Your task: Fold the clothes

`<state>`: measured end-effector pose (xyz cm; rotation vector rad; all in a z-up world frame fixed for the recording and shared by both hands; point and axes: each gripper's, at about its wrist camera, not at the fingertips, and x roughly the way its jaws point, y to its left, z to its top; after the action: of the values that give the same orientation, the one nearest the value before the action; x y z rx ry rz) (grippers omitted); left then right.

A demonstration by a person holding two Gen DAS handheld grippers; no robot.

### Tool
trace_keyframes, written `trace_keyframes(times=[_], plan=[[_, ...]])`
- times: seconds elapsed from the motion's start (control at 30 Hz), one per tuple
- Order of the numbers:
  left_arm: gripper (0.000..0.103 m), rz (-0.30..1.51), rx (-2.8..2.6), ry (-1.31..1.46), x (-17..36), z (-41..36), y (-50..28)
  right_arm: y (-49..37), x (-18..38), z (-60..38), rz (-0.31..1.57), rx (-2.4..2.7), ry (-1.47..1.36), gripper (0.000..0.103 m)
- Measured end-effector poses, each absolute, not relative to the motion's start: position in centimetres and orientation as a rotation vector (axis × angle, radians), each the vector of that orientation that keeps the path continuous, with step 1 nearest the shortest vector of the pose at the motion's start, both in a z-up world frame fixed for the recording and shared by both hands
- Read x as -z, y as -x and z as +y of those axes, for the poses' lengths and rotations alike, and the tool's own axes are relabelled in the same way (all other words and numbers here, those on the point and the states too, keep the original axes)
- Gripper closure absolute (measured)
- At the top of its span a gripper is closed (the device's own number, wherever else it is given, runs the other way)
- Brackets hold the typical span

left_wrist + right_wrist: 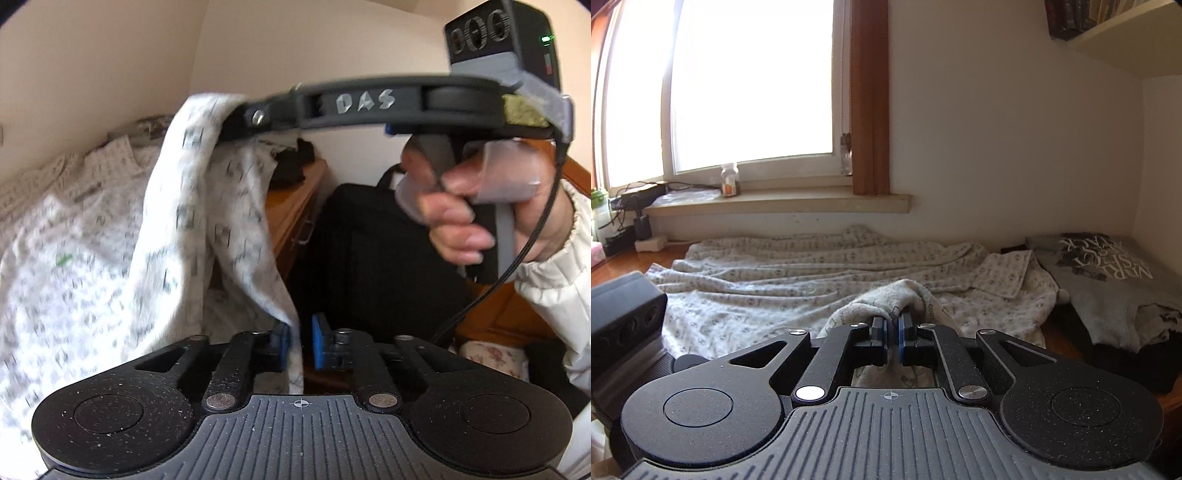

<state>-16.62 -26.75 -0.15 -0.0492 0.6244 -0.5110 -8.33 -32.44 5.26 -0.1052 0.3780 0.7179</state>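
A white garment with a small grey print (192, 206) hangs between the two grippers, and the rest of it lies spread on the surface (812, 266). My left gripper (298, 347) is low in the left wrist view, its blue pads (319, 347) shut on a thin hanging edge of the cloth. My right gripper (236, 112) is held higher, gripped by a hand (461, 214), with the cloth draped from its tip. In the right wrist view, my right gripper (893, 332) is shut on a bunched fold of the garment (905, 291).
A grey printed T-shirt (1108, 284) lies over dark clothes at the right. A window sill (775, 203) carries a small bottle (730, 180) and cables. A black bag (369, 258) stands beside a wooden drawer unit (295, 210). A shelf (1126, 40) hangs at the upper right.
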Motion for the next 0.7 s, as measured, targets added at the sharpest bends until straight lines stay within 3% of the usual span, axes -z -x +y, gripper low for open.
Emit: trace_keyframes(times=[0.13, 0.7], plan=[[0.1, 0.587, 0.514, 0.05, -0.6, -26.7, 16.7, 8.1, -4.9, -32.6, 0.385, -0.711, 0.098, 0.096], [0.101, 0.455, 0.517, 0.051, -4.5, -27.1, 15.4, 9.0, -5.0, -34.1, 0.39, -0.697, 0.106, 0.089]])
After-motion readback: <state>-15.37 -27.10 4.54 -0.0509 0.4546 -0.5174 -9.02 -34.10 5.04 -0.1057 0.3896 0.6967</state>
